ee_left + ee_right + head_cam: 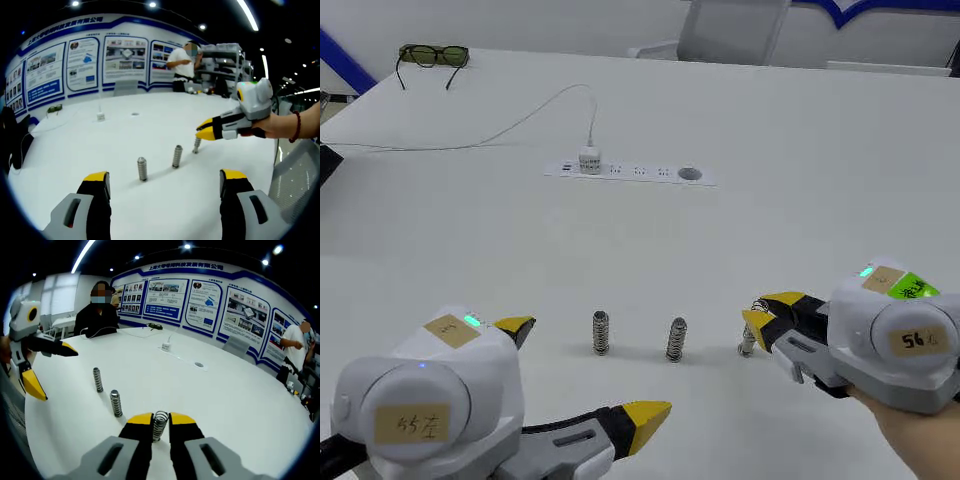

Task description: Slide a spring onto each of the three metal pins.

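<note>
2 grippers hang low over the near edge of the bench (800, 150). Your left gripper (588, 368) is closest, at the near left, and its yellow-tipped jaws are spread wide with nothing between them. Your right gripper (768, 308) is at the near right. Its jaws are drawn in tight against both sides of the third spring (160, 426), which stands upright between the yellow tips with its foot on the bench just below them.

That spring is the right end of a row of 3 that runs along the near edge, just beyond your left gripper's tips. The first spring (601, 333) is at the left end and the second spring (677, 340) stands near it, not touching. Each is upright on its own pin and apart from both grippers. In the left gripper view a rounded metal cap (142, 161) shows above the coils of the first.

Farther out, mid-bench, a power strip (640, 172) lies flush in the top. A white plug (590, 160) sits in it, and a thin white cable (510, 125) trails toward the left edge. A pair of sunglasses (433, 55) lies at the far left corner. Past the far edge stands a grey chair (730, 30).
</note>
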Action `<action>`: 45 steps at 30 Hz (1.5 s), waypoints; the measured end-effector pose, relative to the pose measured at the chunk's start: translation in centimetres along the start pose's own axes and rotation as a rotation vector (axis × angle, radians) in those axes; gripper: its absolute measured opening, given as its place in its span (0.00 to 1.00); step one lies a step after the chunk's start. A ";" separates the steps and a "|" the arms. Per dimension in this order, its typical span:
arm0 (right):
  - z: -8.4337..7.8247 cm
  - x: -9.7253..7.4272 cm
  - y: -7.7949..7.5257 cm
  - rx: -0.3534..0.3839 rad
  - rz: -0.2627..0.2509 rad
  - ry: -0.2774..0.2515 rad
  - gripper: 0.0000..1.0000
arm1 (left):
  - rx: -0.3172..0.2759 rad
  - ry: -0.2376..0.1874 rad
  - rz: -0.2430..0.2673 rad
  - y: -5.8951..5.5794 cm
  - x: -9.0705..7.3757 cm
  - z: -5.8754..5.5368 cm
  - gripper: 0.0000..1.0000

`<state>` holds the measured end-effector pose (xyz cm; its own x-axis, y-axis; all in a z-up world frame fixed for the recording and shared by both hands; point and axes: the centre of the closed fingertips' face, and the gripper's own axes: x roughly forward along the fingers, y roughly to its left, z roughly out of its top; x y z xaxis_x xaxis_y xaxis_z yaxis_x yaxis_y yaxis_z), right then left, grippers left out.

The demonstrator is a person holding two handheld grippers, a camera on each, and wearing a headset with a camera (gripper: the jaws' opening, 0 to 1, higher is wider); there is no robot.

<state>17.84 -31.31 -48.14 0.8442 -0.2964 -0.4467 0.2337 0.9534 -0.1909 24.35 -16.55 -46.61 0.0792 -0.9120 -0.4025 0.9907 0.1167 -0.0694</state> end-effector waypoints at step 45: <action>-1.1 -1.9 1.3 0.174 0.022 0.050 0.37 | 0.005 0.032 0.027 0.8 -0.2 -0.2 0.84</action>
<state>16.04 -29.61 -48.51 0.8259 -0.2739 -0.4928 0.2993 0.9537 -0.0283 25.05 -16.17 -46.72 0.1029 -0.8955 -0.4331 0.9888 0.1394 -0.0534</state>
